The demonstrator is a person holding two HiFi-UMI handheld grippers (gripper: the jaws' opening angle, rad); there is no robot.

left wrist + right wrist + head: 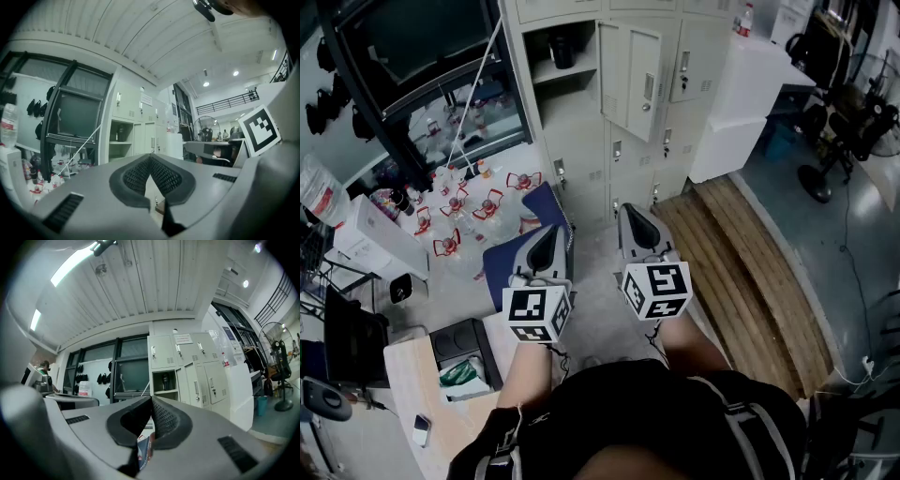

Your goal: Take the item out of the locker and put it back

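Workshop; pale lockers (581, 131); dark upright item (563, 49) in open compartment (584, 45)

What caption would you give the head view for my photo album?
Left hand-held gripper and right hand-held gripper, both shut, face lockers with a dark item in an open compartment.

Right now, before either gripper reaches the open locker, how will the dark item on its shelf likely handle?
The dark item stands upright, taller than wide, so a sideways nudge could tip it. It looks rigid, like a bottle, so probably firm to grip. Weight: cannot tell.
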